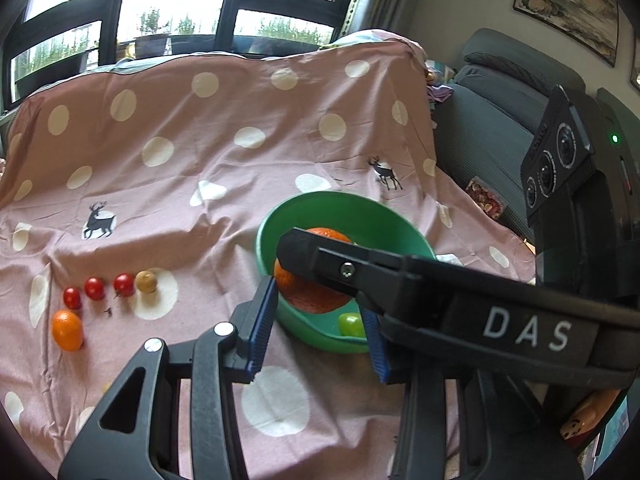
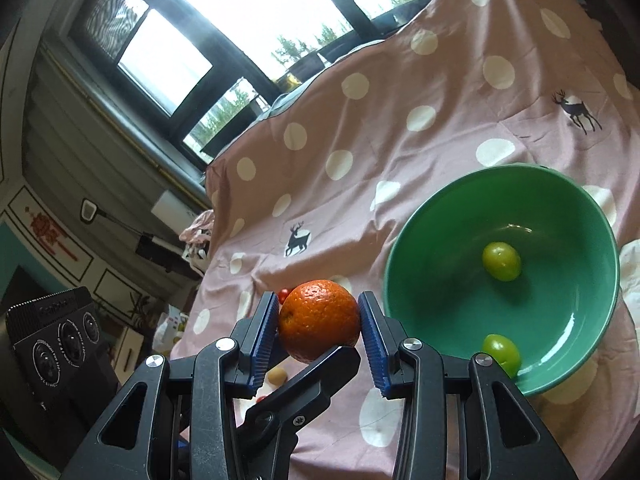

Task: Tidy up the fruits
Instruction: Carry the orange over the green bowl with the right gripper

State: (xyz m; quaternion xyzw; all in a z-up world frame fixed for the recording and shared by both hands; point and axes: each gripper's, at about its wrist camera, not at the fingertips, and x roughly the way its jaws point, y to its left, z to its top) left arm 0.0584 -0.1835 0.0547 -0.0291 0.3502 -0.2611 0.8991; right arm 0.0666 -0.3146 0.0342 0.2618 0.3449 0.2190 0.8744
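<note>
Right tongs (image 2: 318,300) clamped the orange (image 2: 320,322) between part-open pads; round peel could slip free short of the green bowl (image 2: 576,208).

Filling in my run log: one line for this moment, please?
held: orange | right tongs: shut on orange | left tongs: one finger under orange | green bowl: two green fruits
</note>
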